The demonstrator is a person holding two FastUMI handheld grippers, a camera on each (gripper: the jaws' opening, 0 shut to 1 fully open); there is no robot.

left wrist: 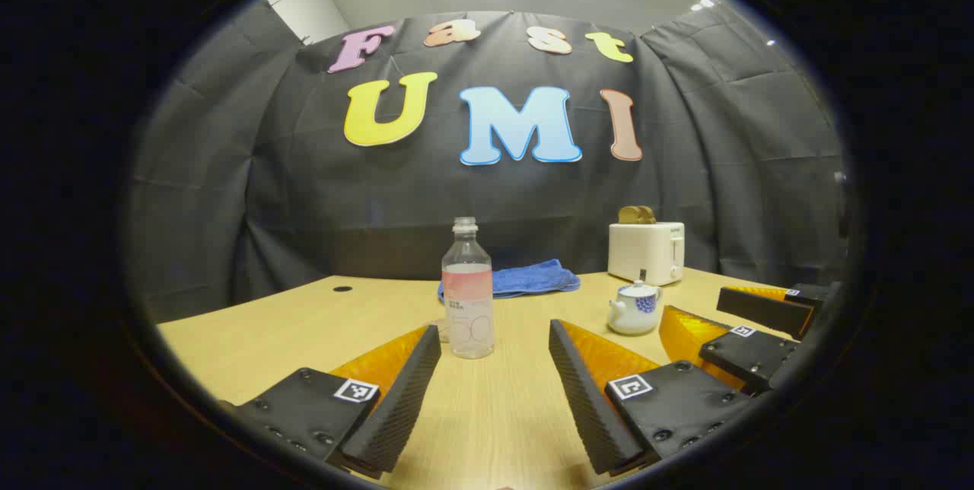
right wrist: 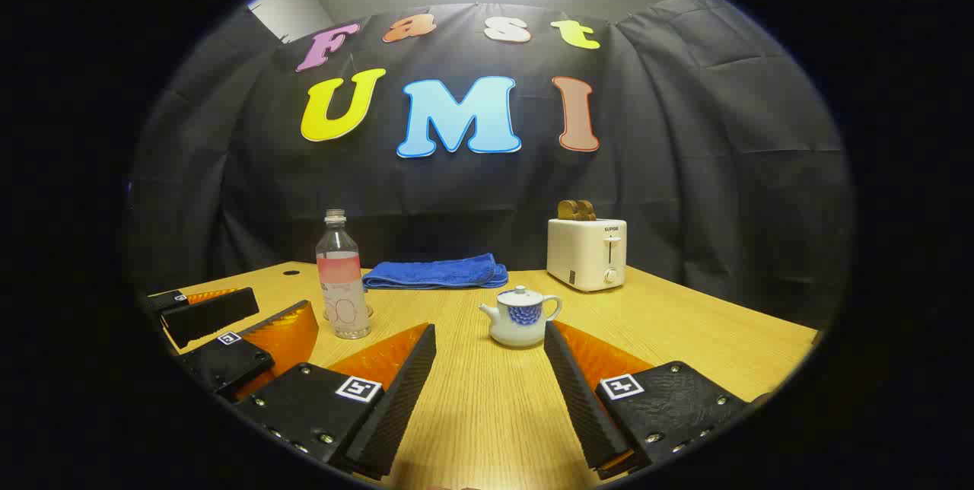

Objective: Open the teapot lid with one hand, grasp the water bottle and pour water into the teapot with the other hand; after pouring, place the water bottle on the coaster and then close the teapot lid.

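Coaster [right wrist: 348, 314] peeks behind water bottle [right wrist: 342, 275].

Short dark brand word printed along the top front of the white toaster [right wrist: 586, 256], above its lever. Fine print on the water bottle [right wrist: 342, 288] label, too small to make out.

Partly hidden and cut-off things

We see the coaster [right wrist: 329, 313] mostly hidden behind the water bottle [right wrist: 342, 288]; the blue towel [left wrist: 533, 278] is partly covered by it, and the table [left wrist: 251, 330] runs off at the edges.
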